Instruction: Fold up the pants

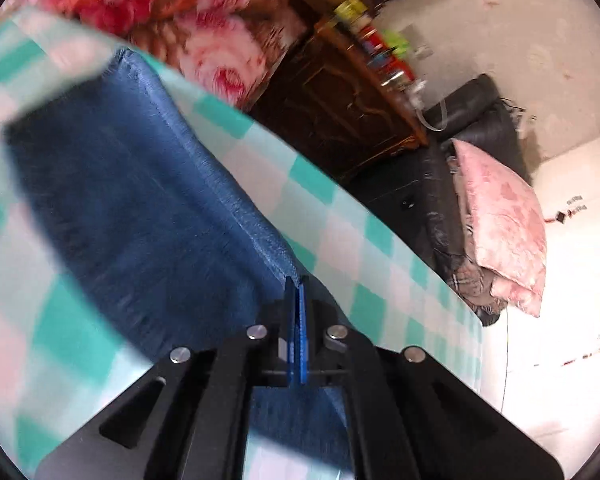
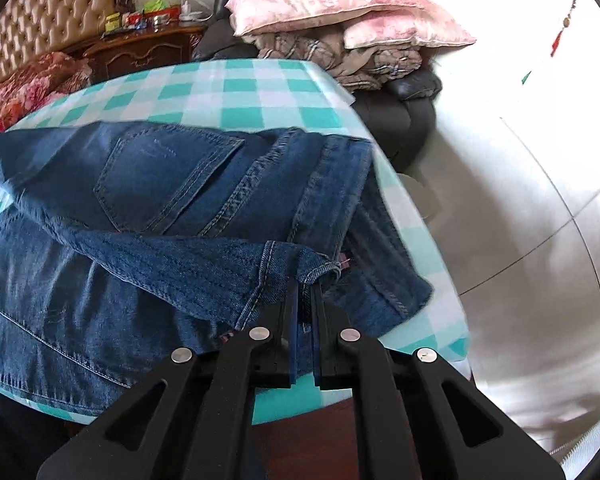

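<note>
Blue denim pants [image 2: 148, 200] lie partly folded on a table with a teal and white checked cloth [image 2: 236, 88]. A back pocket faces up. My right gripper [image 2: 305, 280] is shut on a hem corner of the pants near the table's right front edge, holding a folded-over layer. In the left wrist view the pants [image 1: 132, 200] stretch away as a blurred blue band, and my left gripper [image 1: 297, 280] is shut on their seamed edge, lifted above the checked cloth [image 1: 340, 220].
A dark wooden nightstand [image 1: 340, 112] with small items stands beyond the table. A black seat with pink pillows [image 2: 340, 4] and bundled clothes is behind the table. A floral blanket [image 1: 204, 16] lies on a bed. White tiled floor [image 2: 520, 200] is on the right.
</note>
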The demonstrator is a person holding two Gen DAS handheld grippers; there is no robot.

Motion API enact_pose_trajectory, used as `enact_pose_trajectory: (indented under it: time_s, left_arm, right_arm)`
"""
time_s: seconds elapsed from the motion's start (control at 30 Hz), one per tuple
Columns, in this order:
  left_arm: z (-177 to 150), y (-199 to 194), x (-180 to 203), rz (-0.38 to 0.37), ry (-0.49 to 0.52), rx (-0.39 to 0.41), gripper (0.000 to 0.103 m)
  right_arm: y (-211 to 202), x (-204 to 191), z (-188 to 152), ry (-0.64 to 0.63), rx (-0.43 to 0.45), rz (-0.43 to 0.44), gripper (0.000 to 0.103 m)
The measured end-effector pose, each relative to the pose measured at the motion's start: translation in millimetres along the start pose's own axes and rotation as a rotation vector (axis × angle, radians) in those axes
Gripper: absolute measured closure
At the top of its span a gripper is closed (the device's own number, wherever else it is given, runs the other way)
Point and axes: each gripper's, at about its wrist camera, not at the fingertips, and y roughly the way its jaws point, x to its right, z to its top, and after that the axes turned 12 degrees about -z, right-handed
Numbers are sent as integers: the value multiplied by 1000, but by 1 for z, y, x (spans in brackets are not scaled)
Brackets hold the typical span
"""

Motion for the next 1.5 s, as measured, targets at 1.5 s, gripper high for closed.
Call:
enact_pose_trajectory:
  time_s: [1.5]
  left_arm:
    - [-224, -212, -48, 22, -18, -46, 102]
  right_arm:
    - [51, 69, 60, 47, -17, 60, 101]
